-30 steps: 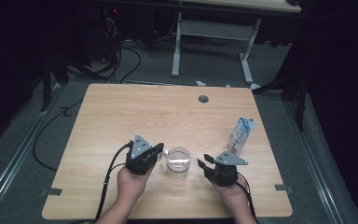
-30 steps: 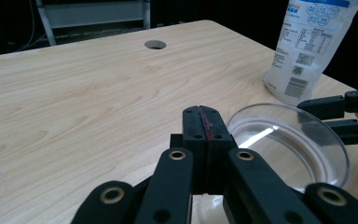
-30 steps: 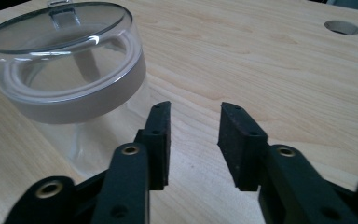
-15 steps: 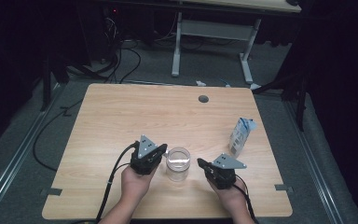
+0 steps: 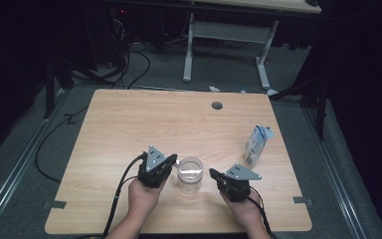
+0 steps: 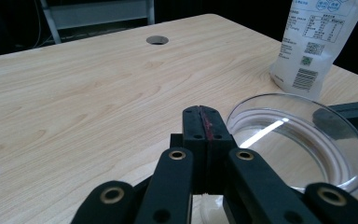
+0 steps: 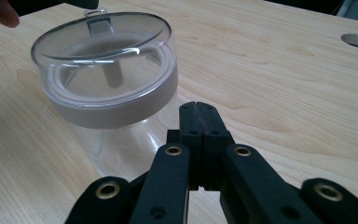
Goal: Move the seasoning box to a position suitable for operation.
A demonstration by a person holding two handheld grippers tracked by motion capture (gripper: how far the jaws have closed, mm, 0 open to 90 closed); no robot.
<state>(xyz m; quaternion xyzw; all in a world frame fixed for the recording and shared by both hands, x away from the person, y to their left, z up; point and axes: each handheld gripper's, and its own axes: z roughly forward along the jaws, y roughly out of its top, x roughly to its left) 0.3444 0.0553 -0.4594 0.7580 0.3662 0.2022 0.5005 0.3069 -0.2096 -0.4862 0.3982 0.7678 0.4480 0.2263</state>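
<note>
the clear lidded jar (image 5: 189,174) stands upright near the front edge of the pale wood table (image 5: 129,119), between the left gripper (image 5: 171,160) and the right gripper (image 5: 213,174), each just beside it, jaws pressed together on nothing. a white pouch (image 5: 256,145) stands off to the right, and a round cable hole (image 5: 217,105) sits toward the far edge. grey carpet (image 5: 40,149), loose cables (image 5: 129,64) and a white desk frame (image 5: 229,37) lie in the dark room beyond.

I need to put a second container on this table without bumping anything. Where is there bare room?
The far half of the light wooden table, up to the round cable hole, is bare, as is the left side. It is crowded near the front edge: clear lidded plastic jar between both black grippers, white-blue pouch at right.
</note>
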